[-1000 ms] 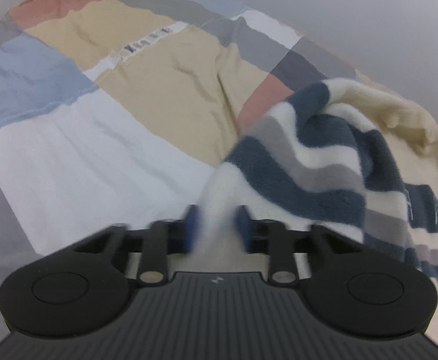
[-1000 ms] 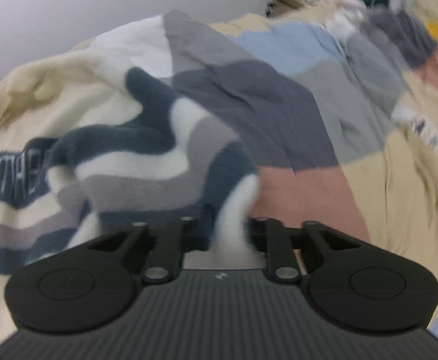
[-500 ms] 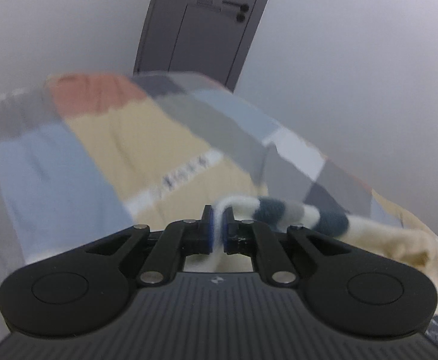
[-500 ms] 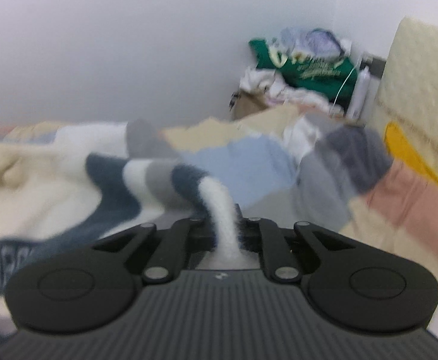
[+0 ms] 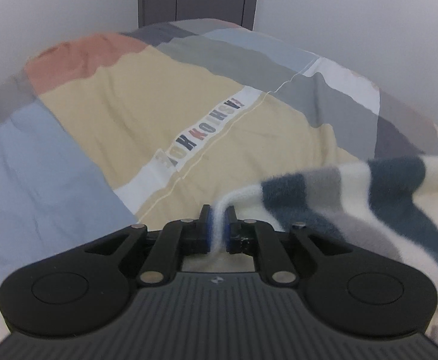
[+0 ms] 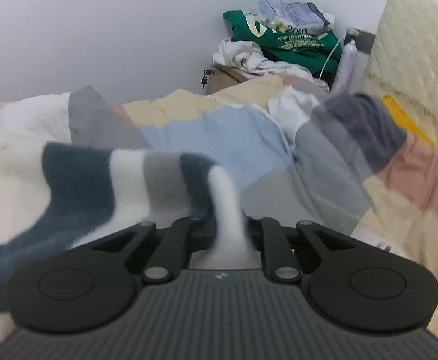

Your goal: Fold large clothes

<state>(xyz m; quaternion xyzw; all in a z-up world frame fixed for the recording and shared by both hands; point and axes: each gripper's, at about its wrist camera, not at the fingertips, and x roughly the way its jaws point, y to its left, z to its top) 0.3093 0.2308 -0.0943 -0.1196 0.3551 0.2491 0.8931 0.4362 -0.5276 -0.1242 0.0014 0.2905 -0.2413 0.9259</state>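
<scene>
**Fleece striped hem pinched at both ends, held up over the bed**

Fleece garment (image 5: 353, 198), cream with navy, grey and white stripes, hangs between the two grippers above the patchwork duvet (image 5: 129, 114). Left gripper (image 5: 218, 225) is clamped on the white hem edge; blue pads squeeze a thin strip of fabric. Right gripper (image 6: 230, 231) has the other hem end between its fingers; jaws are opening slightly but the white strip sits wedged there, fabric bunching thicker on this side. Rest of the garment trails toward the middle, cream body lying on the duvet in both views. Both frames motion-blurred on the fleece.

Step in hand, as I read it: carry the hem across to lay the first fold.

How to do it well
- keep both grips tight; right one looks the weaker, re-pinch if the strip slides
- hold the two ends level so the hem stays taut and straight, no sag in the middle
- move both hands together, same pace, or the fold line skews
- lower onto a flat patch of duvet, not onto the rumpled ridge near the headboard (image 6: 413, 69)
- lay the hem down first, then let go, so fleece does not spring back

Clothes pile (image 6: 281, 39) on the bedside cabinet is well apart, no obstacle
</scene>
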